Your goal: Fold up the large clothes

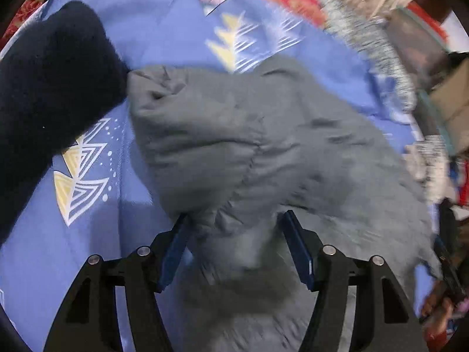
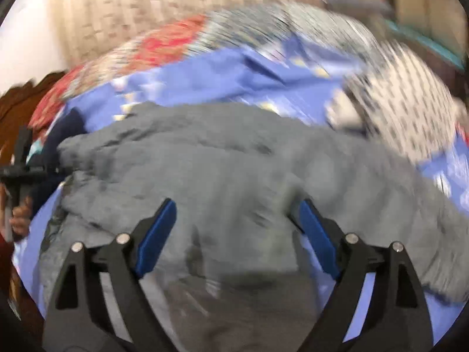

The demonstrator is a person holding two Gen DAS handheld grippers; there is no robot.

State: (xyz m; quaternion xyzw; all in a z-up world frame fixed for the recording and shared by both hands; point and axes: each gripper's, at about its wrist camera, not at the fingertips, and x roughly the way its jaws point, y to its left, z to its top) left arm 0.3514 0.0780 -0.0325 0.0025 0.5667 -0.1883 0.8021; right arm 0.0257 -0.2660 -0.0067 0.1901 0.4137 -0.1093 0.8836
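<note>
A large grey garment (image 1: 234, 135) lies crumpled on a blue patterned bedsheet (image 1: 164, 20). My left gripper (image 1: 234, 220) is open, its blue-padded jaws wide apart over a bunched grey fold. In the right wrist view the same grey garment (image 2: 222, 161) spreads across the sheet (image 2: 205, 88). My right gripper (image 2: 236, 208) is open over the cloth and holds nothing. The other gripper (image 2: 20, 170) shows at the far left edge, held in a hand. Both views are motion-blurred.
A dark navy garment (image 1: 49, 88) lies at the left on the sheet. A white cloth with dark dots (image 2: 404, 99) lies at the right. A red floral blanket (image 2: 164, 44) sits at the far side. A curtain (image 2: 176, 3) hangs behind.
</note>
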